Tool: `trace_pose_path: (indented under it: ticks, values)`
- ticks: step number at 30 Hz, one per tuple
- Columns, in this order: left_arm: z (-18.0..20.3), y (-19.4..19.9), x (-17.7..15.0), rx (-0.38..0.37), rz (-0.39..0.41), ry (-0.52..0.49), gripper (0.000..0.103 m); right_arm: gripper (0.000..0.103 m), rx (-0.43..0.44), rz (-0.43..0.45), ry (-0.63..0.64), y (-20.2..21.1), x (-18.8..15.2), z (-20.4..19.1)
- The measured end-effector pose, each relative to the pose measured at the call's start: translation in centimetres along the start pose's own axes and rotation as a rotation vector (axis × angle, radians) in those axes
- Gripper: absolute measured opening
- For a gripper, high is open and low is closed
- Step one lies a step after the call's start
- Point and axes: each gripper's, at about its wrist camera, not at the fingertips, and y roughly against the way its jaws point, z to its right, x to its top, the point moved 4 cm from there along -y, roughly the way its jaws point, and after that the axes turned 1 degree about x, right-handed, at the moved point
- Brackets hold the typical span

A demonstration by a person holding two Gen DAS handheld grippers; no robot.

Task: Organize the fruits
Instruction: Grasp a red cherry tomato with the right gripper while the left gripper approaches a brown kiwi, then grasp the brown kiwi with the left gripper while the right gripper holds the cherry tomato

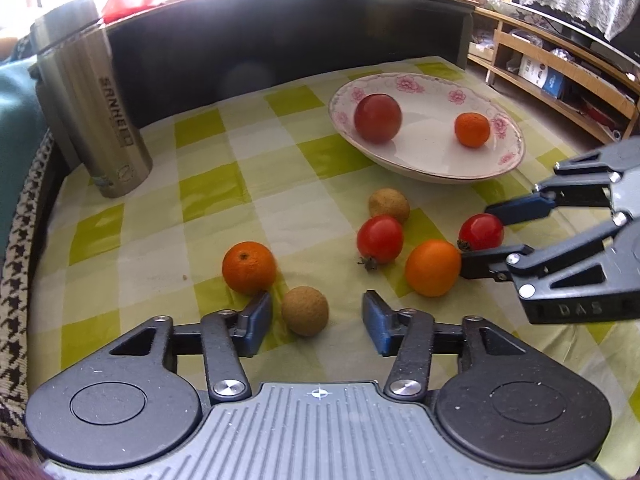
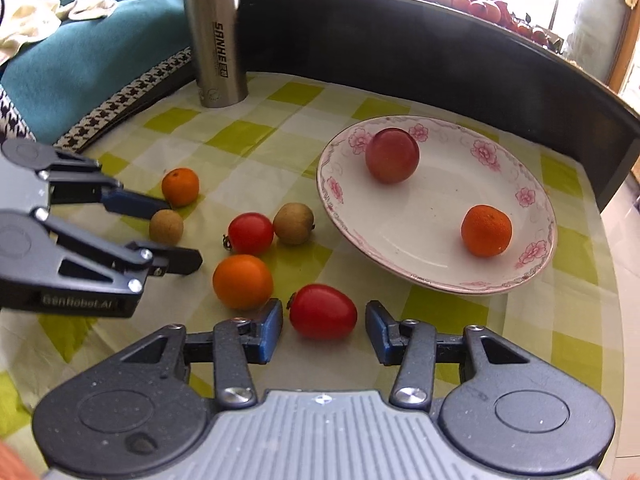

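A flowered white plate (image 1: 432, 152) (image 2: 420, 236) holds a dark red plum (image 1: 377, 118) and a mandarin (image 1: 472, 129). On the checked cloth, my left gripper (image 1: 316, 312) (image 2: 178, 232) stands open around a brown longan (image 1: 305, 311) (image 2: 166, 225). My right gripper (image 2: 324, 314) (image 1: 479, 238) is open around a cherry tomato (image 2: 322, 311) (image 1: 480, 232), with a gap at its right finger. Loose between the grippers lie an orange (image 1: 433, 267), a second cherry tomato (image 1: 380, 239), another longan (image 1: 389, 205) and a mandarin (image 1: 249, 267).
A steel thermos (image 1: 92, 100) (image 2: 218, 40) stands at the far left corner of the table. A dark raised ledge (image 2: 400, 52) runs along the back. Teal fabric (image 2: 88, 60) lies left of the table, and wooden shelves (image 1: 560, 80) stand to the right.
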Motion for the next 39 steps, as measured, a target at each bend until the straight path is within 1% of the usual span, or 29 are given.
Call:
trace_pose_path:
  ticks: [1,2,3,4,6,8,12,16,20,27,31,33,39]
  values:
    - [0.0,0.0,0.0,-0.002,-0.002,0.003,0.059,0.042,0.000,0.001,0.001,0.1,0.0,0.0]
    - [0.1,0.0,0.0,0.000,-0.001,-0.003,0.057,0.041,-0.001,0.000,0.001,0.1,0.0,0.0]
    - [0.2,0.1,0.0,-0.010,0.001,-0.008,0.050,0.040,-0.001,-0.001,0.000,0.1,0.0,0.0]
    - [0.3,0.1,0.1,-0.012,0.003,-0.015,0.050,0.040,-0.001,-0.002,0.000,0.1,0.1,0.1]
    - [0.6,0.2,0.1,-0.013,0.004,-0.035,0.041,0.040,-0.002,-0.004,-0.003,0.1,0.1,0.1]
    - [0.8,0.2,0.1,-0.012,0.000,-0.041,0.037,0.039,-0.003,-0.006,-0.005,0.2,0.0,0.1]
    - [0.8,0.3,0.2,-0.014,-0.010,-0.040,0.034,0.039,0.004,0.006,-0.017,0.8,0.3,0.3]
    - [1.1,0.5,0.0,-0.012,-0.008,-0.055,0.034,0.039,-0.008,0.008,-0.012,1.3,0.0,0.5]
    - [1.3,0.3,0.0,-0.004,0.004,-0.062,0.035,0.039,0.004,-0.007,-0.024,1.3,-0.6,0.5]
    - [1.3,-0.1,0.3,0.016,0.026,-0.063,0.042,0.039,0.002,-0.012,-0.015,1.2,-0.6,0.3]
    - [1.2,0.0,0.2,0.015,0.025,-0.068,0.042,0.040,0.004,-0.014,-0.021,1.2,-0.6,0.4]
    - [1.4,0.1,0.1,0.014,0.022,-0.077,0.040,0.041,0.001,-0.016,-0.003,1.1,-0.5,0.2]
    - [1.7,0.0,0.3,0.021,0.031,-0.098,0.038,0.041,-0.007,0.006,-0.012,1.0,-0.5,0.2]
